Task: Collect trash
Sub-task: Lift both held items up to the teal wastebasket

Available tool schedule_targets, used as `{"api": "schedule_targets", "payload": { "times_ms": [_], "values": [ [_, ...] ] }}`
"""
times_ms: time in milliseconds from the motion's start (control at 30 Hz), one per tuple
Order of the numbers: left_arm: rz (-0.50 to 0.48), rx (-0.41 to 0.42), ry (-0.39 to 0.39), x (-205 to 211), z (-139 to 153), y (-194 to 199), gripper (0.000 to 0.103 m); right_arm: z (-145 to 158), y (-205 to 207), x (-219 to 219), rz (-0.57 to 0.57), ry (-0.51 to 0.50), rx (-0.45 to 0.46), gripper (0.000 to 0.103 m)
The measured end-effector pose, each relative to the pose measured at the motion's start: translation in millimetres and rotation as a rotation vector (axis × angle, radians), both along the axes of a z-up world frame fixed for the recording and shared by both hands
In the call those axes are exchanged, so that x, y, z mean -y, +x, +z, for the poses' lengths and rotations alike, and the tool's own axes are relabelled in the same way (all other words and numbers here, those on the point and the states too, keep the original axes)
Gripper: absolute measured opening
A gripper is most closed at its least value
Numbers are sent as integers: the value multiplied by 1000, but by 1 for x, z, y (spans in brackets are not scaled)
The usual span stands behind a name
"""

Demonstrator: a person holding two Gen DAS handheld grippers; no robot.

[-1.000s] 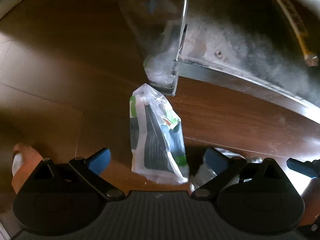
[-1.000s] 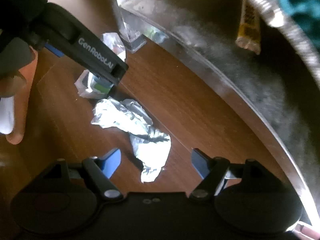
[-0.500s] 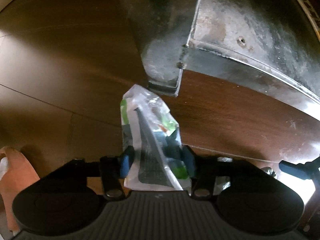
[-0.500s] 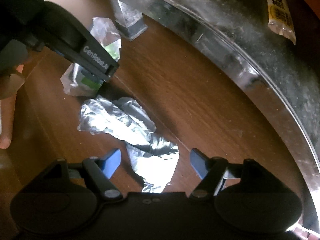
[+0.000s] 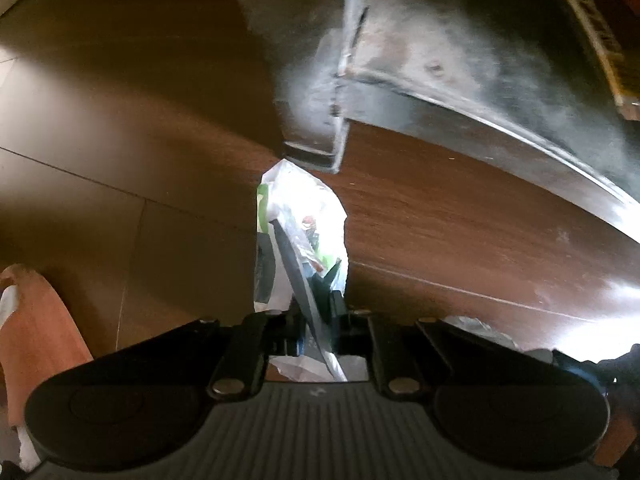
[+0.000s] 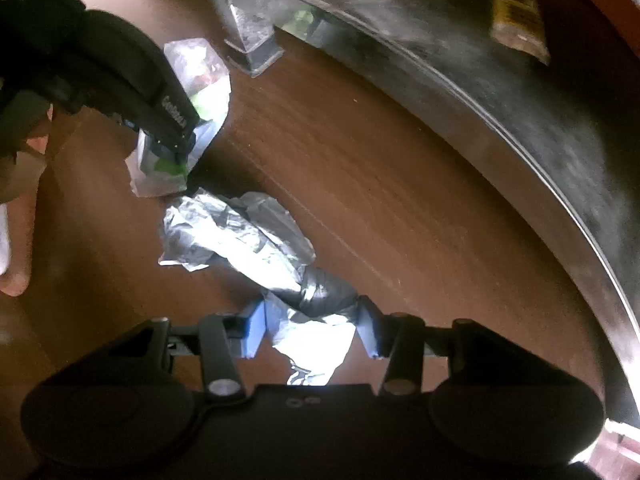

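Jaws have just been closing on both sides — your left gripper (image 5: 316,332) is clamped on the plastic wrapper (image 5: 300,240). Your right gripper (image 6: 312,330) now has its pads against the crumpled foil (image 6: 240,236) between them, so both pieces look ready to lift off the wooden floor (image 6: 380,200).

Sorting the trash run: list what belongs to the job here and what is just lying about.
Job:
- printed plastic wrapper, pinched in the left gripper
- crumpled silver wrapper, between the right gripper's jaws, which have just been closing

Lying about:
- metal furniture leg
- yellow packet up on the furniture
- wooden floor
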State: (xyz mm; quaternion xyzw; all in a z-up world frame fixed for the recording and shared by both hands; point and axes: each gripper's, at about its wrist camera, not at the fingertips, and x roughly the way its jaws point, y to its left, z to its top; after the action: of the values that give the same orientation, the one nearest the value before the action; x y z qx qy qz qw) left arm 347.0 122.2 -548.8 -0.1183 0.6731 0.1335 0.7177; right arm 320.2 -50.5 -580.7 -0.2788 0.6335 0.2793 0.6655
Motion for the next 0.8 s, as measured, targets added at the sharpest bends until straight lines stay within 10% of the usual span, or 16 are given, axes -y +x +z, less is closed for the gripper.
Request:
{"api": "schedule_targets", "payload": {
  "times_ms": [800],
  "values": [
    [4, 304, -34, 44, 240, -90, 9, 217, -61, 61, -383, 136, 192, 46]
  ]
}}
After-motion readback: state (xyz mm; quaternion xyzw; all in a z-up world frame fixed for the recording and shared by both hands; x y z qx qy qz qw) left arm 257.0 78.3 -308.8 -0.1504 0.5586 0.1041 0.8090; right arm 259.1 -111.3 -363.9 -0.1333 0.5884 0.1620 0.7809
